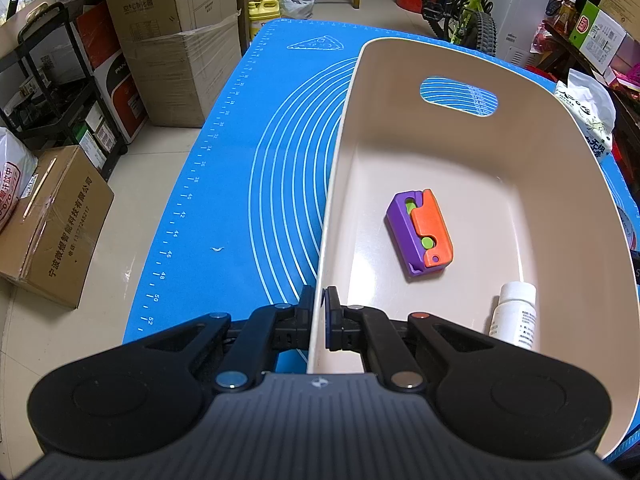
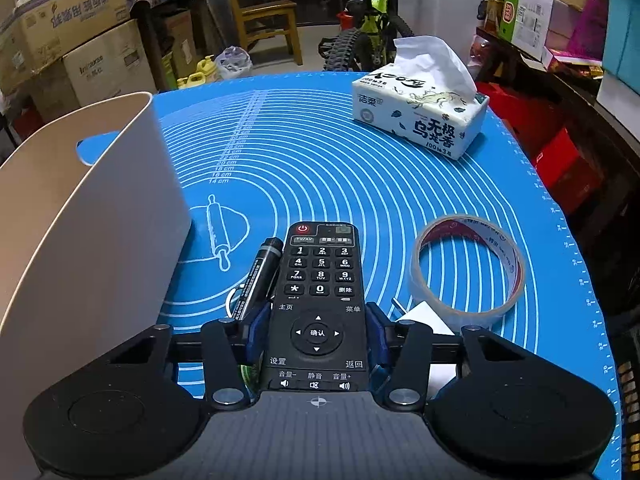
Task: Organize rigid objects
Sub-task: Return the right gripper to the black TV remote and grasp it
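A beige plastic bin (image 1: 332, 184) stands on the blue mat (image 1: 240, 160). My left gripper (image 1: 320, 296) is shut on the bin's near left wall, one finger outside and one inside. Inside the bin lie a purple and orange toy block (image 1: 420, 236) and a white bottle (image 1: 516, 316). In the right wrist view a black remote control (image 2: 320, 268) lies flat on the mat, and my right gripper (image 2: 318, 312) straddles its lower half with both blue pads against its sides. A black marker (image 2: 260, 276) lies just left of the remote.
A roll of clear tape (image 2: 460, 308) and a small white object (image 2: 424, 316) lie right of the remote. A tissue pack (image 2: 420, 116) sits at the far right of the mat. The bin (image 2: 100, 208) stands to the left. Boxes, a chair and a bicycle surround the table.
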Motion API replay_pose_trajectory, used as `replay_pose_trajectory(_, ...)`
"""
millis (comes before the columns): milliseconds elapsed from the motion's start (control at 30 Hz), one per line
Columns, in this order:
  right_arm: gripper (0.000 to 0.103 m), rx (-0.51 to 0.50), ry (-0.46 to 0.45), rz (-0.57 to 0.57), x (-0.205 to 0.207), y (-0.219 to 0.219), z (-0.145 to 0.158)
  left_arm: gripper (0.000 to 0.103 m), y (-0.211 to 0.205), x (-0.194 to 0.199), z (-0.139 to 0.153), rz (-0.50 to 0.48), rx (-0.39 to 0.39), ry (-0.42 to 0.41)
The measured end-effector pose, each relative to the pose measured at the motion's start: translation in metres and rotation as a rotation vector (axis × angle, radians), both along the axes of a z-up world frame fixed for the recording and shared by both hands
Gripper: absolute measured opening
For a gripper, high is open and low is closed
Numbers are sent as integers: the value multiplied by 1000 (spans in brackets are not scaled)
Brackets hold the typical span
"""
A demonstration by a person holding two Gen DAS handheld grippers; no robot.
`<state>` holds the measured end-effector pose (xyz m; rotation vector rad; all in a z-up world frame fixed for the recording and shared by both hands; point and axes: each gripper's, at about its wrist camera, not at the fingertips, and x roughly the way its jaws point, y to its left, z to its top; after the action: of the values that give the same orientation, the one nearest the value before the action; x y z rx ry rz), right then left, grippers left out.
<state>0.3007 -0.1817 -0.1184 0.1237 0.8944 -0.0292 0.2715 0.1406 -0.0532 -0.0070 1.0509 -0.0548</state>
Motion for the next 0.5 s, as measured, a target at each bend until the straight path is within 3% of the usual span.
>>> replay_pose_trajectory(300,54,14,8,-23,-7,-3,2,6,0,0,0,1,-1,0)
replay_pose_trajectory(500,54,-6,-39,-36,-17,-3,14,6,1,0,1,1,-6,-1)
